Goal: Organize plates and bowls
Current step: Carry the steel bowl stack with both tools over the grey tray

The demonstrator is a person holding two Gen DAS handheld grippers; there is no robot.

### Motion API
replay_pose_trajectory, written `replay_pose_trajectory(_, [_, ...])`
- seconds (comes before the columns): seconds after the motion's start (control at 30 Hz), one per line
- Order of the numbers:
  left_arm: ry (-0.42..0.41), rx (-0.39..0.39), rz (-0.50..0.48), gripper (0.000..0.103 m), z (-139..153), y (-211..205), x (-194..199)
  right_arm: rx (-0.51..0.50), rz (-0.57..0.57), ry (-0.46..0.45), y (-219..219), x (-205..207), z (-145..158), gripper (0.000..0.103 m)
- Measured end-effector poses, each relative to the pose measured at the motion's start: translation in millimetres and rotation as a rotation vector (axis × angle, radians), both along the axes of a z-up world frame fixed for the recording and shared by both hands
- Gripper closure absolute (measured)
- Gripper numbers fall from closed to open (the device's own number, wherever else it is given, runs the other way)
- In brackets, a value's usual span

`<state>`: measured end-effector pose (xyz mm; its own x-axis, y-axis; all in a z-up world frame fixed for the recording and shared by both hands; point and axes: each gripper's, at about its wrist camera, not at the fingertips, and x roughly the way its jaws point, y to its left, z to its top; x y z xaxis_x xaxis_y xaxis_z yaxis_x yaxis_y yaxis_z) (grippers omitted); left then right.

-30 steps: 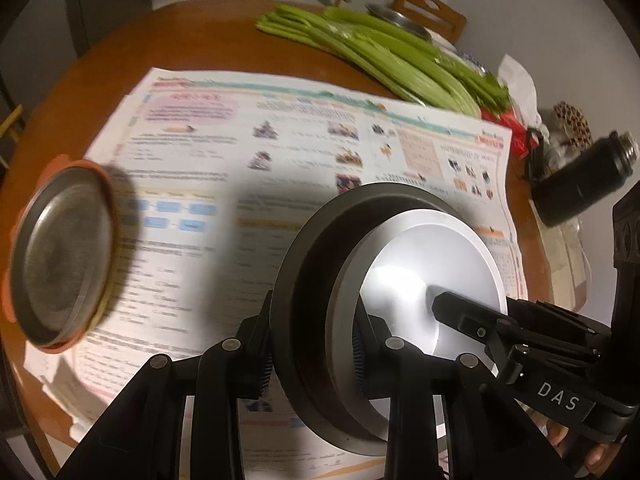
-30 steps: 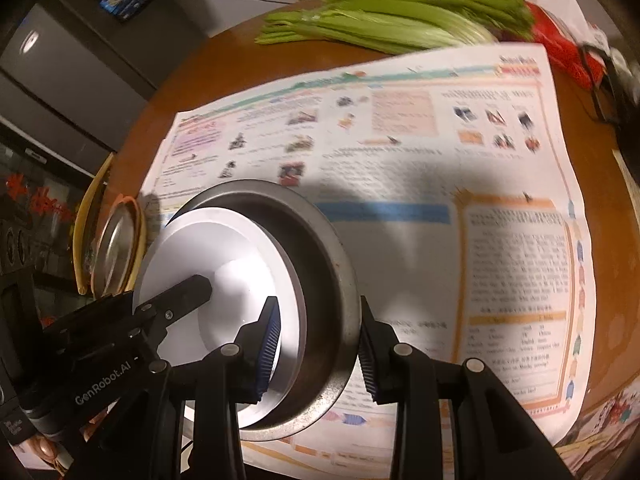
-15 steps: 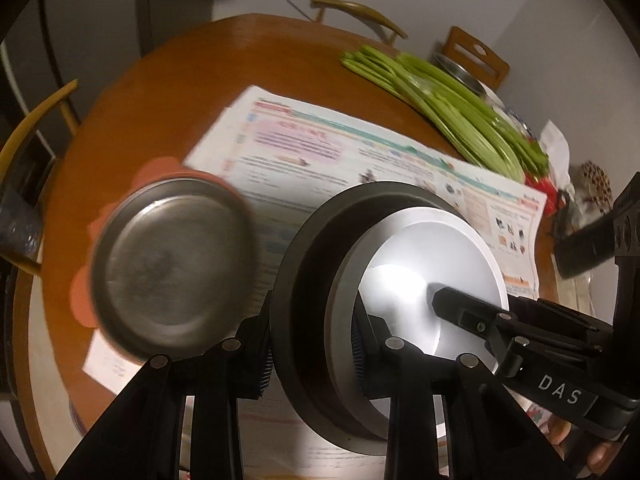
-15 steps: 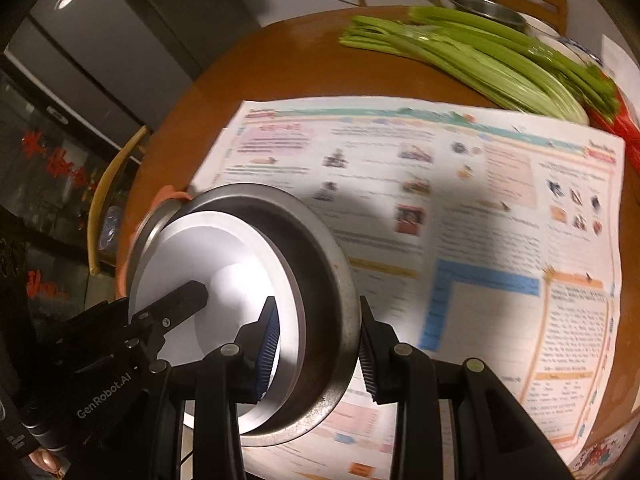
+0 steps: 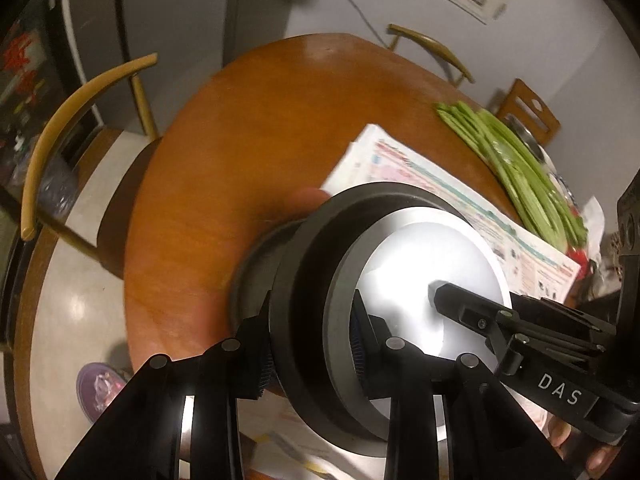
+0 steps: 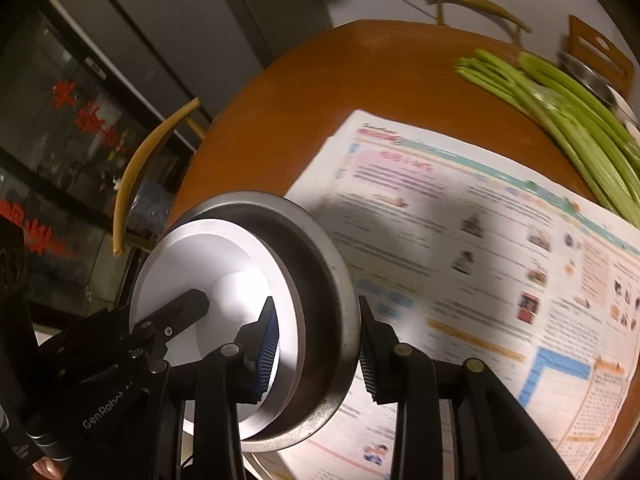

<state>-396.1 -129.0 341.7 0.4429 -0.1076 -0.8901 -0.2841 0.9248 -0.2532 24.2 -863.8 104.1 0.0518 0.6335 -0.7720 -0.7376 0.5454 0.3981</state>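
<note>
Both grippers clench one stack above the round wooden tabletop [image 5: 208,184]: the left gripper [image 5: 310,344] and the right gripper [image 6: 316,344] each clamp the rim of the metal bowl [image 6: 320,280], a white plate [image 6: 200,264] nested inside, beside the newspaper [image 6: 480,248].

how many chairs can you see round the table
3: a curved-back chair at the table's left, another curved-back chair at the far edge, and a slatted wooden chair at far right. More may be hidden.
</note>
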Motion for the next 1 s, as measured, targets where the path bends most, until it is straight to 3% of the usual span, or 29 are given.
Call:
replay_pose_trajectory(0.23, [0.032, -0.009, 0.014, 0.070, -22, 15, 7, -0.020, 0.028, 0.046, 30, -1, -15, 0.067])
replay_pose_trajectory(0.53, [0.045, -0.013, 0.003, 0.070, -38, 20, 11, -0.070, 0.040, 0.043, 43, -6, -31, 0.067])
replay_pose_trajectory(0.83, [0.038, -0.018, 0.015, 0.070, -41, 19, 12, -0.103, 0.032, -0.032, 48, -13, -35, 0.065])
replay_pose_trajectory(0.9, [0.045, -0.019, 0.015, 0.069, -40, 20, 13, -0.104, 0.047, -0.045, 51, -15, -34, 0.056])
replay_pose_trajectory(1.0, [0.052, -0.042, 0.023, 0.067, -40, 23, 14, -0.092, 0.046, -0.065, 52, -16, -32, 0.056])
